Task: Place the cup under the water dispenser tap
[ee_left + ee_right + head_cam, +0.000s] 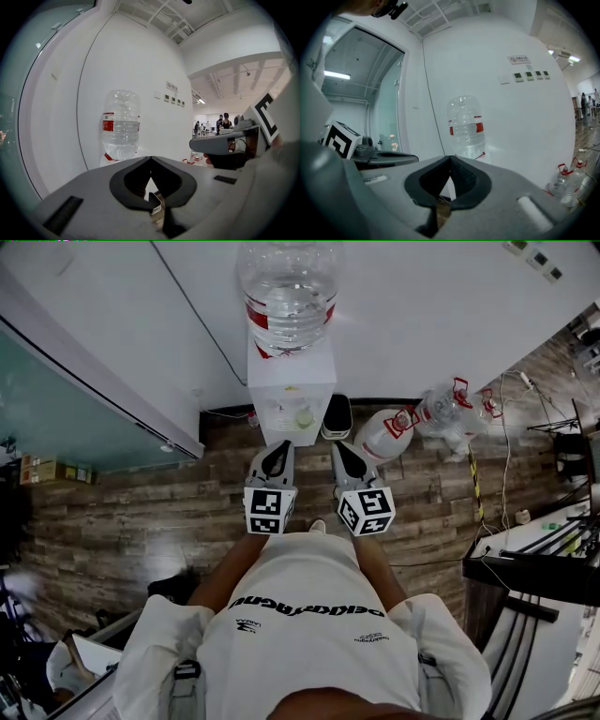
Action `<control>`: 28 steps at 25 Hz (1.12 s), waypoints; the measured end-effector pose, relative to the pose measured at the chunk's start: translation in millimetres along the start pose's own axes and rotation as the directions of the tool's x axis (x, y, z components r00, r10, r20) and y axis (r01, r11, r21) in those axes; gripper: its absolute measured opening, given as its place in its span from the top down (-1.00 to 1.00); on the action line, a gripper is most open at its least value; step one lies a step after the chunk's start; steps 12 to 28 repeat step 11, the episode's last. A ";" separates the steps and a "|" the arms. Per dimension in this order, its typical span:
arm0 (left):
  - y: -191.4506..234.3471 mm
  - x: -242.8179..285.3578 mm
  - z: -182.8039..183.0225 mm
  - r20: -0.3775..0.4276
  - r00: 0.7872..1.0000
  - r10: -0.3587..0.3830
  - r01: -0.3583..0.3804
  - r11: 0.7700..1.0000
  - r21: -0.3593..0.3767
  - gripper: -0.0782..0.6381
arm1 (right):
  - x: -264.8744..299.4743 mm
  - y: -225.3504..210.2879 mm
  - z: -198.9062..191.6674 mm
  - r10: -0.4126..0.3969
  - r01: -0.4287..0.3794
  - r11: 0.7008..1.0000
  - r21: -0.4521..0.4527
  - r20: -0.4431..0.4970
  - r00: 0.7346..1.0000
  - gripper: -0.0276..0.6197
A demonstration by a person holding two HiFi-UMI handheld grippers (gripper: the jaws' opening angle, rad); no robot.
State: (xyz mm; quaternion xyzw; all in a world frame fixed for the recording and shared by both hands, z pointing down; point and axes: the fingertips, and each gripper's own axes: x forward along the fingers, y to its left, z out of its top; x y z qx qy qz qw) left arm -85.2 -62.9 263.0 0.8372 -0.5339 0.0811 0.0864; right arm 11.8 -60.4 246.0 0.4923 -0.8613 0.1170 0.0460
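Observation:
A white water dispenser (292,390) stands against the wall with a big clear bottle (288,287) on top. A small pale round thing, maybe the cup (305,416), sits on its front ledge; I cannot tell for sure. My left gripper (275,457) and right gripper (349,457) hover side by side just short of the dispenser, pointing at it. In the left gripper view the left gripper (150,158) has its jaws meeting at the tips with nothing held, the bottle (121,124) ahead. The right gripper (450,158) is likewise shut and empty, facing the bottle (466,126).
Spare water bottles (392,432) (448,409) lie on the wood floor right of the dispenser, next to a black bin (337,415). Cables (506,474) trail toward a dark table (534,563) at right. A glass wall (66,399) runs along the left.

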 end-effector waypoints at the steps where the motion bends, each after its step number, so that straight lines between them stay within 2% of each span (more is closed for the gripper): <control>1: 0.4 0.7 0.6 0.001 1.000 0.000 0.000 1.000 0.003 0.79 | 0.4 -0.6 0.5 0.000 0.000 1.000 -0.001 0.001 1.000 0.93; 6: -0.8 5.8 2.4 0.010 1.000 -0.005 0.005 1.000 -0.013 0.79 | 1.4 -4.3 0.4 -0.001 0.001 1.000 -0.003 0.001 1.000 0.93; 11: 1.8 7.6 -0.2 0.003 1.000 0.001 -0.001 1.000 0.006 0.79 | 3.4 -4.8 -0.3 0.005 -0.005 1.000 -0.004 -0.004 1.000 0.93; 28: 1.8 7.6 -0.2 0.003 1.000 0.001 -0.001 1.000 0.006 0.79 | 3.4 -4.8 -0.3 0.005 -0.005 1.000 -0.004 -0.004 1.000 0.93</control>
